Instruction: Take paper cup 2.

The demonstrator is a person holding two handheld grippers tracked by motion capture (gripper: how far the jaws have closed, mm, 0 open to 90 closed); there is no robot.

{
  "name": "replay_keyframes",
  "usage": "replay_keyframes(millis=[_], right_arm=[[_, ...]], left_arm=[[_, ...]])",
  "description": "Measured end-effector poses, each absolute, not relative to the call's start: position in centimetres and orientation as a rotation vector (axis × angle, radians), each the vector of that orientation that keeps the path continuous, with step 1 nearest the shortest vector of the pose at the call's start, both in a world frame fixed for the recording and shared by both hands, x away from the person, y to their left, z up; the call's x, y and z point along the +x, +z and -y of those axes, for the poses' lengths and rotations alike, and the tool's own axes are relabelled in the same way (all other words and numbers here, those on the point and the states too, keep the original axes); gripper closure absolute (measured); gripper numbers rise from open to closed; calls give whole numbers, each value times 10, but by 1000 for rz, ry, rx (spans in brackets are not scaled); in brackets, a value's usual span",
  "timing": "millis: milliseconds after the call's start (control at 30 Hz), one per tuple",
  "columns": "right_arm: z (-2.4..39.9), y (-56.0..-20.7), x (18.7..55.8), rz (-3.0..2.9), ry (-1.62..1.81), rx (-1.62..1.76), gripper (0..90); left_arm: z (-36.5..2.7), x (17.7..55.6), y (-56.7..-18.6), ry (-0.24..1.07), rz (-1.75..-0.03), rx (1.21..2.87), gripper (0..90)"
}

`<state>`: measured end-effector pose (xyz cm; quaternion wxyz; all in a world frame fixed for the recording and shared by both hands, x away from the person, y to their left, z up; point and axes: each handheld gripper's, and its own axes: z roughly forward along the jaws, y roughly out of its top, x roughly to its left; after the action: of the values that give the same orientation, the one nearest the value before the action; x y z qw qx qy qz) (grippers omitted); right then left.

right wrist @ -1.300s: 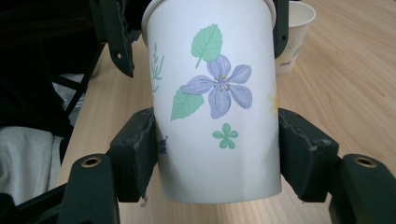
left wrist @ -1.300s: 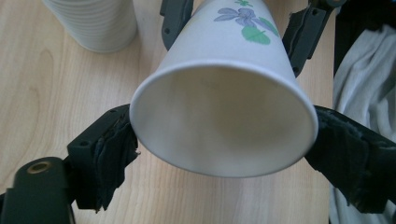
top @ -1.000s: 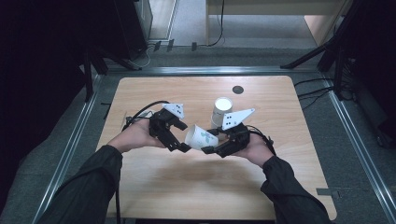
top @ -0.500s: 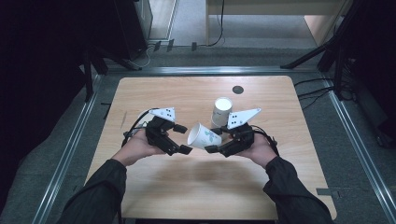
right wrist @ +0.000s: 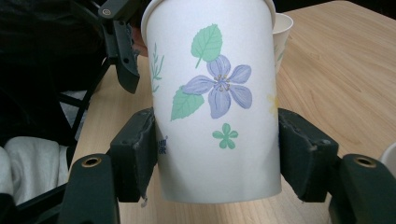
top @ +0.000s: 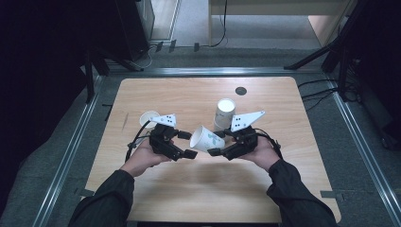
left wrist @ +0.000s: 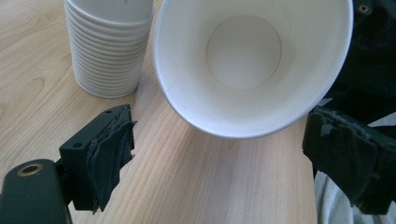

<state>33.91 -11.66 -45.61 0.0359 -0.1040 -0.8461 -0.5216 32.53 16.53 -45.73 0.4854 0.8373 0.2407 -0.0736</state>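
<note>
Handover undone: left tongs (top: 185,144) have backed off the flowered cup (top: 206,139) and gape empty, right tongs (top: 218,143) clamp it sideways above mid-tabletop (top: 189,94), beside the cup stack (top: 225,112); likely separating cups.

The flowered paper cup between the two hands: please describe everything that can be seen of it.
The flowered paper cup is white, apparently thin paper, printed with a violet flower, green leaves and a small green blossom. It is empty; its inside is plain white with a round flat bottom. The right tongs clamp its lower wall from both sides and hold it tipped on its side above the wooden table, mouth toward the left tongs, whose jaws stand open without touching it. A stack of cups stands behind it.
</note>
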Motion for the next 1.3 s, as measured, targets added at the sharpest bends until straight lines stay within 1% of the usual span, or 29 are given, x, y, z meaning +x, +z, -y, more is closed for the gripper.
replay_keyframes(millis=[267,367,700,800,1300], right_arm=[[114,-460,339,2587,-1602,-317,348],[113,-462,339,2585,-1597,-314,348],[110,-464,339,2564,-1598,-317,348],[109,-465,339,2561,-1598,-319,348],[106,-467,340,2537,-1594,-327,348]], left_arm=[[-165,325,-456,-156,-592,1990,92],[-164,326,-456,-167,-592,1966,95],[-161,326,-457,-146,-598,1952,95],[-160,325,-457,-141,-596,1942,122],[-156,325,-459,-141,-591,1938,156]])
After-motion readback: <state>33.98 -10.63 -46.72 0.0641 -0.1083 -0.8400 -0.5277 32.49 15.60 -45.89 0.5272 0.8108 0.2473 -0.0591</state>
